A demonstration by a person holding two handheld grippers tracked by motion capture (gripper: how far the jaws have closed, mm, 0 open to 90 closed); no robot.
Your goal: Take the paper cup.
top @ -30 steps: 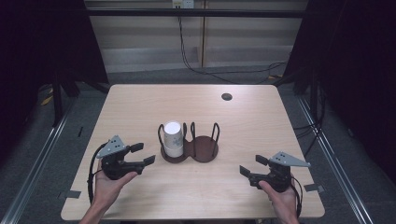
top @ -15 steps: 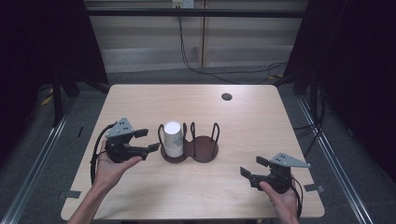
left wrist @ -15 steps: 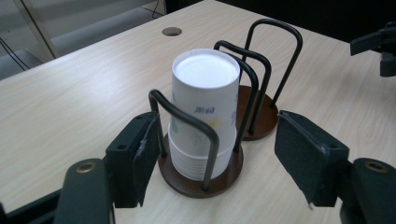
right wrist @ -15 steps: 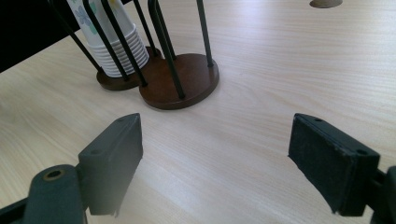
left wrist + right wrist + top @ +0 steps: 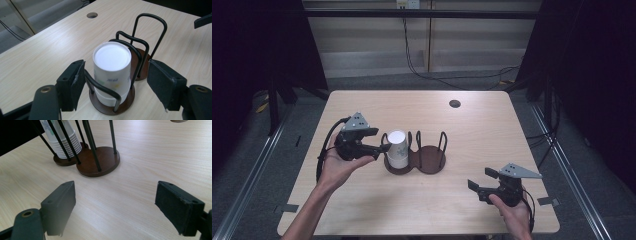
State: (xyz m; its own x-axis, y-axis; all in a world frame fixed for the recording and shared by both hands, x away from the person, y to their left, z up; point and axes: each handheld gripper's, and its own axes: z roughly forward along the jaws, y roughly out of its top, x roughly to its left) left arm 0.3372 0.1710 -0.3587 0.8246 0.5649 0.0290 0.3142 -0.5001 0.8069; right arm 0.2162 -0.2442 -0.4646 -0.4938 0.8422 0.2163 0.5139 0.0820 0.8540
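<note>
**A:** Where does the stack of paper cups [image 5: 112, 72] sit?

**B:** It stands upside down in one ring of a double cup holder [image 5: 417, 160] near the middle of the pale wood-grain table [image 5: 492, 135]. The stack's long axis is vertical, flat white bottom facing up. The other ring of the holder, on the side away from the left gripper, is empty.

**A:** Which gripper is nearer the holder?

**B:** The left gripper [image 5: 379, 147], clearly. In the high view its tips reach the stack's side. In its own view the jaws stand apart with the stack straight ahead between them, neither pad seeming to touch it. One of the holder's wire loops also lies between the left-hand jaw and the cups.

**A:** And the other gripper?

**B:** The right gripper [image 5: 479, 187] is held low, well apart from the holder, toward the person's edge of the table. Its jaws are also apart, with bare table between them.

**A:** What are things made of?

**B:** The cups look like thin white paper with a faint printed pattern, their rolled rims ridged at the base. The holder has two round dark-brown discs and thin black wire arches. The jaw pads are matte black blocks.
</note>
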